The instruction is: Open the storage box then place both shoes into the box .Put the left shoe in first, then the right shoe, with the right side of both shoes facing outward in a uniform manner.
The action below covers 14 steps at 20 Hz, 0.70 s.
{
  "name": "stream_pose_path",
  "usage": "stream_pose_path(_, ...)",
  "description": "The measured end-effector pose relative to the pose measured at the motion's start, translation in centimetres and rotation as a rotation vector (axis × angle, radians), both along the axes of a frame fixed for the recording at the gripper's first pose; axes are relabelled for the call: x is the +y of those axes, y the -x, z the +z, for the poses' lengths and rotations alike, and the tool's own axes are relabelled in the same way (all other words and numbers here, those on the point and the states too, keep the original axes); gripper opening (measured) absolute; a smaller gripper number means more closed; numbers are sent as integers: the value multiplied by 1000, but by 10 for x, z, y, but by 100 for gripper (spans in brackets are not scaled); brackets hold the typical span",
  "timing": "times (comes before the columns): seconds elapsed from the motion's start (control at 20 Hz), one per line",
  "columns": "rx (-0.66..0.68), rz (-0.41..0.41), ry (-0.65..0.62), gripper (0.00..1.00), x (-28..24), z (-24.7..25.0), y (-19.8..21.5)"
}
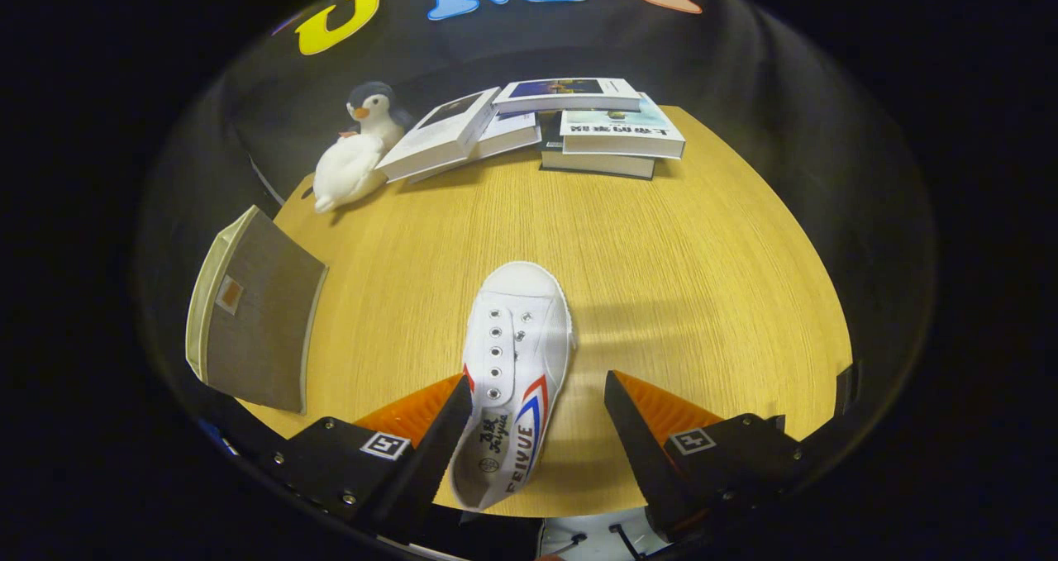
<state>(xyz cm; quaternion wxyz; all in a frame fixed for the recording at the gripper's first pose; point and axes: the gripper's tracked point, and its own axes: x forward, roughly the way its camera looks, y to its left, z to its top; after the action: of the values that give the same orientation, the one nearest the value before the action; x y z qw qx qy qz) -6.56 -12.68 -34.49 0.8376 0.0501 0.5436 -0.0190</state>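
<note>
gripper view: the gripper [537, 396] is held above the wooden table [702, 239], looking down and forward along its fingers. the fingers are spread wide. a white shoe [517, 354] lies on its sole between them, heel end toward the camera, toe pointing away. the shoe sits off centre: its edge is touching or nearly touching one finger [430, 429], while a clear gap of bare table separates it from the other. neither finger presses on it, so nothing is gripped.

the storage box [256, 321], a fabric-sided container with a pale rim, stands well apart from the shoe, beside the first finger. whether its lid is open cannot be told from this angle. a plush penguin [359, 144] and a stack of books [570, 123] lie beyond the shoe at the far end of the table.

risks, as judged from here:
- closing from this offset pose would let one finger push the shoe sideways before the other arrives, causing it to rotate or slip.
- the soft canvas upper may collapse under pressure, giving a weak hold.
- a twisted grasp would make the required outward-facing orientation in the box harder to achieve.
</note>
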Motion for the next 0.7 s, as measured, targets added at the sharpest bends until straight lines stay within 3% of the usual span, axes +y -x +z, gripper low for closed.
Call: stream_pose_path(0.7, 157, 30, 29, 98, -3, -37, 8)
